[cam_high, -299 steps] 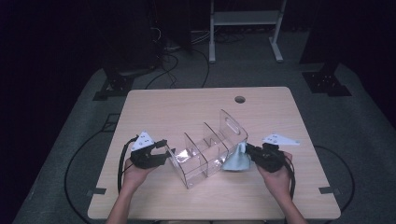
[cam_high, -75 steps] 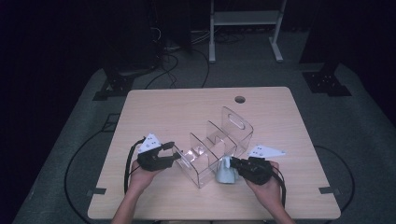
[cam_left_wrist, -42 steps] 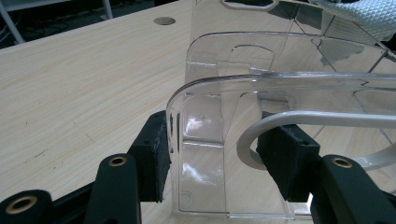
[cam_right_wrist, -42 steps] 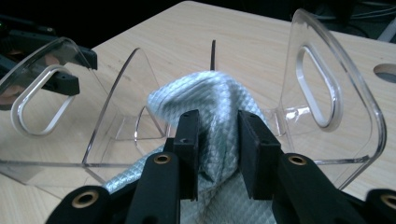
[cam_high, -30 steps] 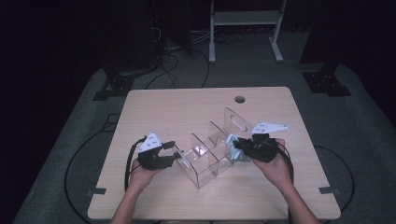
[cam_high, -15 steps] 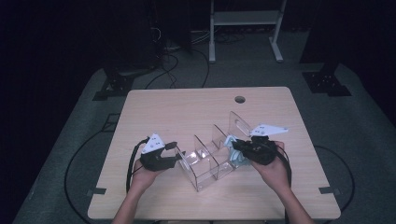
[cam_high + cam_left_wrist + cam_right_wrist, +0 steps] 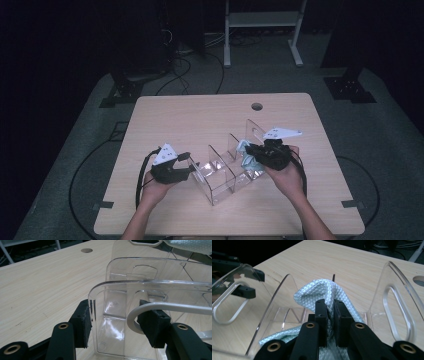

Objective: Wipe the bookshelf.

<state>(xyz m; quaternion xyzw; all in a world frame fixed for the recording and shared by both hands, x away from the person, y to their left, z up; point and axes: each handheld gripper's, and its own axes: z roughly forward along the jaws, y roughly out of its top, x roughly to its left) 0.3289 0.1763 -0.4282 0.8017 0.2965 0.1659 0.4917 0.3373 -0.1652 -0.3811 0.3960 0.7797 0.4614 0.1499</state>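
Observation:
A clear acrylic organizer (image 7: 220, 181) with upright dividers lies slantwise on the wooden table (image 7: 200, 120). My left gripper (image 7: 192, 165) holds its near-left end: in the left gripper view the pads (image 7: 83, 326) sit on either side of the clear end wall (image 7: 117, 305) of the organizer (image 7: 140, 270). My right gripper (image 7: 251, 153) is at the far-right compartment, shut on a light blue quilted cloth (image 7: 244, 159). In the right gripper view the cloth (image 7: 322, 291) bunches up over the closed gripper (image 7: 330, 312) and hangs down between two dividers (image 7: 397, 302).
A round cable hole (image 7: 257, 106) sits in the table near its far edge. Cables (image 7: 145, 172) trail from both grippers toward the person. Bare wood surrounds the organizer. A white metal stand (image 7: 260, 20) is on the dark floor beyond the table.
The right gripper carried the cloth from the table in front of the organizer up into its far-right compartment. The left gripper stayed on the organizer's end.

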